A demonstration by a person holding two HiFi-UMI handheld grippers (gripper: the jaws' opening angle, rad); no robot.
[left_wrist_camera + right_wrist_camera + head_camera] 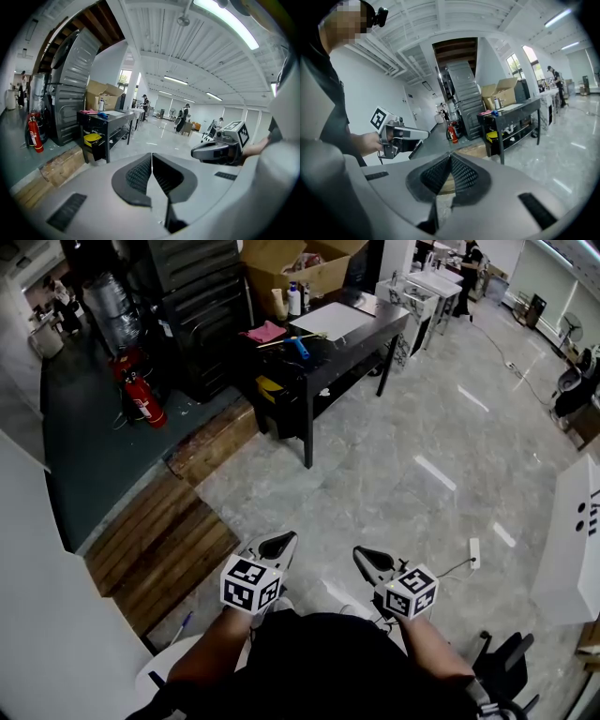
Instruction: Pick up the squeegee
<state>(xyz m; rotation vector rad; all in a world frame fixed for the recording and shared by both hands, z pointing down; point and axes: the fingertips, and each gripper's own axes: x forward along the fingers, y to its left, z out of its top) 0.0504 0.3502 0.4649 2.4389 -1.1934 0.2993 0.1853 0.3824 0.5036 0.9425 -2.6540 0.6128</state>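
Note:
The squeegee point(298, 345), with a blue handle, lies on the dark table point(361, 329) far ahead, next to a pink cloth point(265, 332). It shows as a small blue spot in the left gripper view point(103, 114) and in the right gripper view point(495, 113). My left gripper point(283, 540) and right gripper point(360, 555) are held side by side over the floor, close to my body and well short of the table. Both are shut with nothing between the jaws, as their own views show for the left gripper point(151, 154) and the right gripper point(450, 156).
A cardboard box point(291, 263), bottles and a white board point(330, 320) share the table. Red fire extinguishers point(143, 399) stand left of it beside a dark metal staircase. Wooden pallets point(164, 540) lie on the floor at left. A white unit point(574, 540) is at right. People stand far back.

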